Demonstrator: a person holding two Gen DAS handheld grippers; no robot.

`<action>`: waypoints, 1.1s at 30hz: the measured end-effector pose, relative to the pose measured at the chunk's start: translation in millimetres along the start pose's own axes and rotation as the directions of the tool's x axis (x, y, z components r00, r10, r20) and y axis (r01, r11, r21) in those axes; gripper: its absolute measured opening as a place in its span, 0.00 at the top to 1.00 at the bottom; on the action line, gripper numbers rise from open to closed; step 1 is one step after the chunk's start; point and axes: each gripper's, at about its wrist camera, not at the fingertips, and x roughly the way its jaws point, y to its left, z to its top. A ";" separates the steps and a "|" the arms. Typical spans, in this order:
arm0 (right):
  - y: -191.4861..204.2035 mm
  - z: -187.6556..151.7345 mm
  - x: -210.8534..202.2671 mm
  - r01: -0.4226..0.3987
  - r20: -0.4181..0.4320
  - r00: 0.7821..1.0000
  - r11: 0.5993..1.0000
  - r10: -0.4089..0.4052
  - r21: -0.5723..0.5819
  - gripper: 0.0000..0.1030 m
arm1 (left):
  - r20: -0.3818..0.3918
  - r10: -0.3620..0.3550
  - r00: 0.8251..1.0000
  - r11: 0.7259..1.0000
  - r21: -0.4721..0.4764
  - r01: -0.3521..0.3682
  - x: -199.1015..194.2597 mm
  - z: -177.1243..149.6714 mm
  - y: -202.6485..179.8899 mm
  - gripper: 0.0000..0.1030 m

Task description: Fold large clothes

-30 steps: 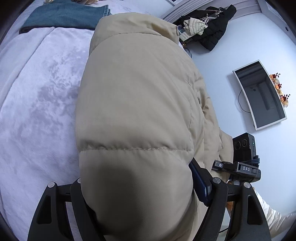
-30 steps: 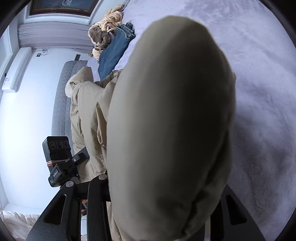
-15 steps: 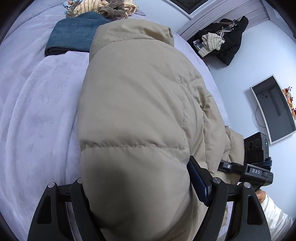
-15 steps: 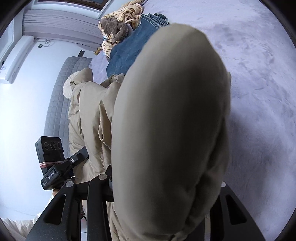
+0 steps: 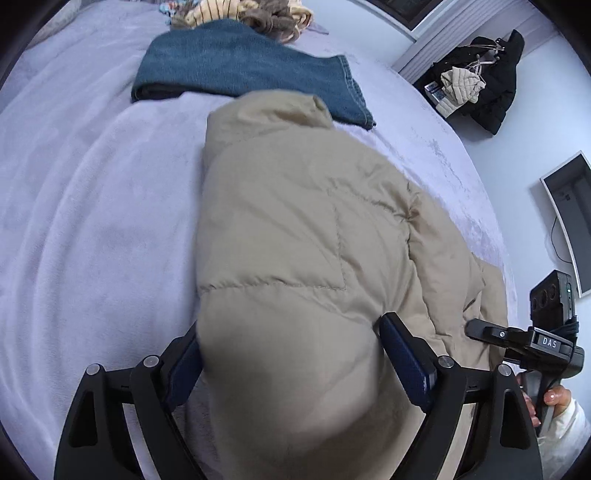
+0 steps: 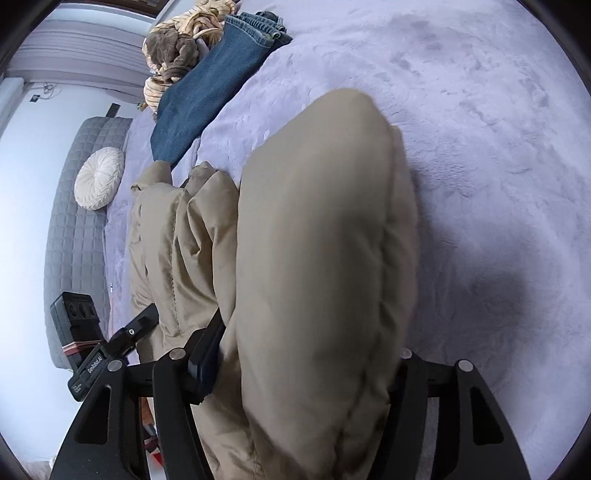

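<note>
A beige puffer jacket [image 5: 295,229] lies lengthwise on a lavender plush bed cover [image 5: 92,229]. My left gripper [image 5: 291,354] is shut on one puffy corner of the jacket, blue pads pressed into both sides. My right gripper [image 6: 306,354] is shut on the other corner of the same jacket [image 6: 317,258], which fills the middle of its view. The right gripper's body shows at the right edge of the left wrist view [image 5: 535,343], and the left gripper's body at the lower left of the right wrist view [image 6: 110,350].
Folded blue jeans [image 5: 243,70] lie beyond the jacket's far end, with a heap of striped and brown clothes [image 5: 240,11] behind them. A grey quilted headboard [image 6: 74,240] with a round cream cushion [image 6: 99,178] stands to one side. A monitor [image 5: 569,221] and dark hanging coat [image 5: 484,81] stand off the bed.
Both grippers have pulled back and lowered with the jacket still held. The jacket now lies flatter and further out on the bed, and more of the jeans shows beyond it.
</note>
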 end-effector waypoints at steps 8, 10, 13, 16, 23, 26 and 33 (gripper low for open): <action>55.6 -7.8 -74.6 0.093 0.239 0.969 0.989 -0.064 -0.113 0.77 | 0.149 0.062 0.987 0.993 0.092 -0.077 -15.8 56.6 5.4 0.13; 86.0 2.6 -47.9 0.072 0.219 0.975 0.981 -0.032 -0.179 0.80 | 0.139 0.082 0.987 0.988 0.118 -0.098 0.2 63.2 1.6 0.13; 104.7 5.4 -15.8 0.124 0.211 0.975 0.964 -0.073 -0.237 0.81 | 0.120 0.095 0.988 0.982 0.154 -0.113 22.8 62.7 -20.4 0.13; 93.6 12.8 18.7 0.228 0.199 0.962 0.950 -0.186 -0.213 0.85 | 0.132 0.142 0.981 0.967 0.195 -0.166 39.5 56.0 -47.7 0.12; 16.3 5.4 27.6 0.221 0.170 0.965 0.969 -0.201 -0.107 1.00 | 0.136 0.181 0.974 0.950 0.233 -0.209 62.2 48.0 -75.7 0.09; 15.4 9.7 31.0 0.216 0.157 0.967 0.972 -0.200 -0.096 1.00 | 0.123 0.191 0.974 0.950 0.225 -0.215 65.5 48.8 -70.9 0.09; 34.5 3.9 4.6 0.193 0.126 0.975 0.977 -0.181 -0.086 0.97 | 0.086 0.173 0.981 0.963 0.194 -0.186 27.4 47.1 -59.1 0.09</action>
